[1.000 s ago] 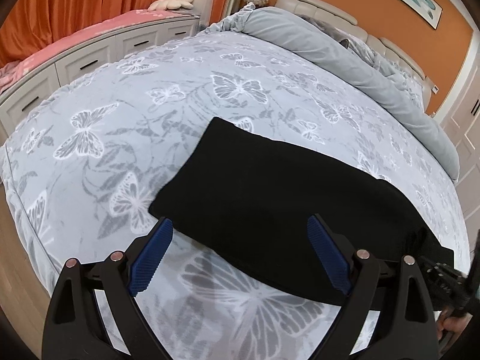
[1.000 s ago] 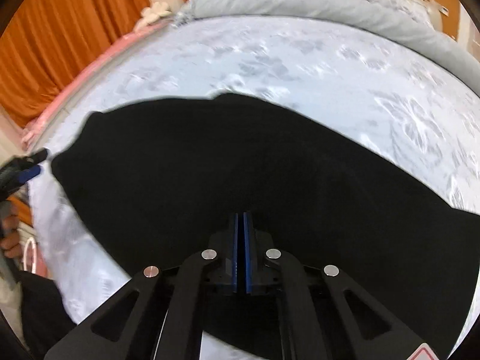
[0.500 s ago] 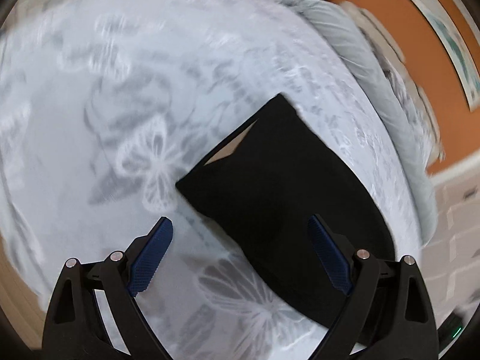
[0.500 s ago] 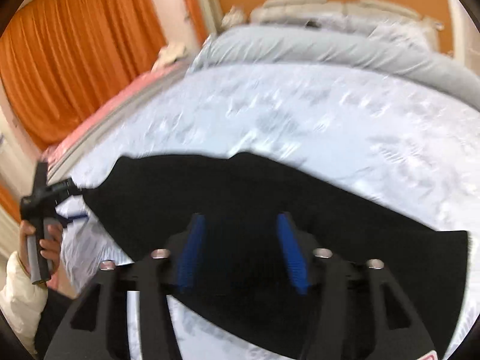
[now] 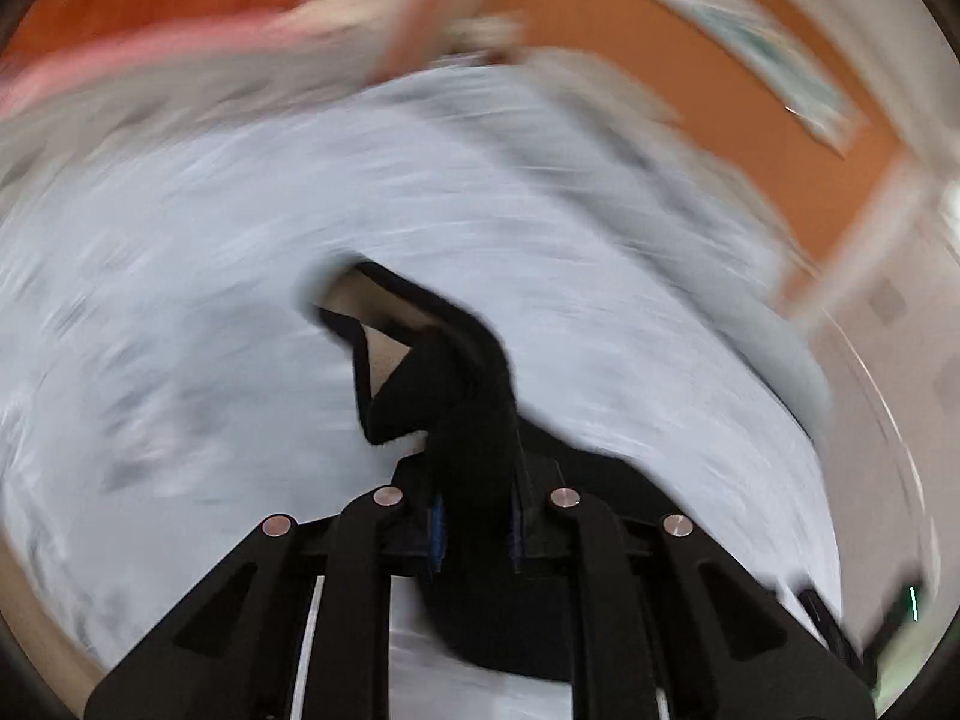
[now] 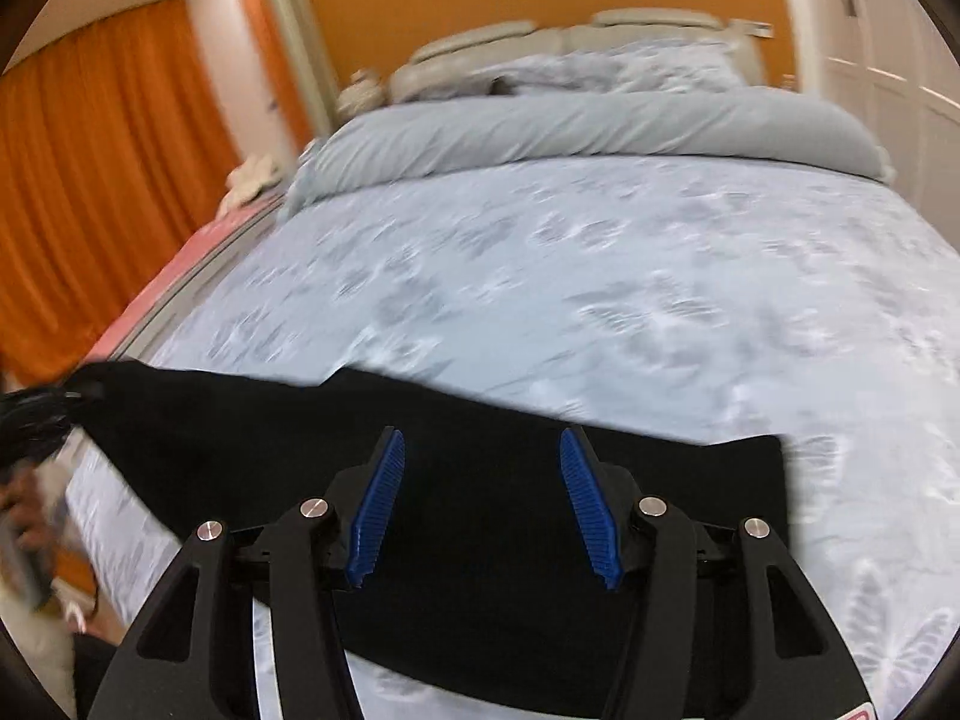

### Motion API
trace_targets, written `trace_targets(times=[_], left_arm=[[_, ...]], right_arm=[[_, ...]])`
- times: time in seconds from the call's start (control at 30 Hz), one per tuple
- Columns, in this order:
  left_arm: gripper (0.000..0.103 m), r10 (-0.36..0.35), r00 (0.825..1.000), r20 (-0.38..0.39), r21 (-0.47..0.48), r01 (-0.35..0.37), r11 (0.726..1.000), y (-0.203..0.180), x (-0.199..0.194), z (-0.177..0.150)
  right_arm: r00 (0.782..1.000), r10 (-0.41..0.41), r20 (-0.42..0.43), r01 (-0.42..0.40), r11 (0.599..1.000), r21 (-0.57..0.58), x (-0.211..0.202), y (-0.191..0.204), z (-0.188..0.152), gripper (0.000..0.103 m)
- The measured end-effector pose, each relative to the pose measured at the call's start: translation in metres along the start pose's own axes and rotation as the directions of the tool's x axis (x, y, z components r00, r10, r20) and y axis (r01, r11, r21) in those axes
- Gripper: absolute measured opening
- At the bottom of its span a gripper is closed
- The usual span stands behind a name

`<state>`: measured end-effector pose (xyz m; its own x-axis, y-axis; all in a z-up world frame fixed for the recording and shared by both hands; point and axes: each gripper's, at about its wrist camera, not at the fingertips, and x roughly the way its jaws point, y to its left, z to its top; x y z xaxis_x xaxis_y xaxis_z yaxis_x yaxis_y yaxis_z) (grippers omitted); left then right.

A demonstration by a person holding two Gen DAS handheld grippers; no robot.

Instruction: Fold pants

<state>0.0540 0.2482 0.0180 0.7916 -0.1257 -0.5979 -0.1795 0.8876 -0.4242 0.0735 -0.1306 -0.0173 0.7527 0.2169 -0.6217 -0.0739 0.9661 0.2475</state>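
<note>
On a butterfly-print bed (image 6: 600, 276), black pants (image 6: 480, 516) lie as a long folded band from 9 to 3 o'clock below the right gripper (image 6: 480, 510), whose jaws hang spread and empty. The left gripper (image 5: 474, 525) pinches one bunched end, lifted at 12 o'clock in its blurred view. By appearances, a further fold remains.

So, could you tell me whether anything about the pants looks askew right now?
Yes: the left tongs are shut on one end of the black pants, bunching and lifting it so a pale inner lining shows, while the rest lies flat on the bedspread. The right tongs hang open above it.
</note>
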Motion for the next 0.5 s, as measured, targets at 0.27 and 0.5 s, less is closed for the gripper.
trace_targets(times=[0.27, 0.5], left_arm=[[0.048, -0.118, 0.927, -0.357, 0.285, 0.228, 0.931, -0.140, 0.071, -0.113], [0.092, -0.204, 0.976, -0.077, 0.097, 0.211, 0.973, -0.091, 0.017, -0.060]], right_arm=[[0.993, -0.082, -0.084, 0.093, 0.987, 0.134, -0.004, -0.072, -0.013, 0.054], [0.979, 0.140, -0.151, -0.125, 0.987, 0.105, 0.001, -0.045, -0.026, 0.064]])
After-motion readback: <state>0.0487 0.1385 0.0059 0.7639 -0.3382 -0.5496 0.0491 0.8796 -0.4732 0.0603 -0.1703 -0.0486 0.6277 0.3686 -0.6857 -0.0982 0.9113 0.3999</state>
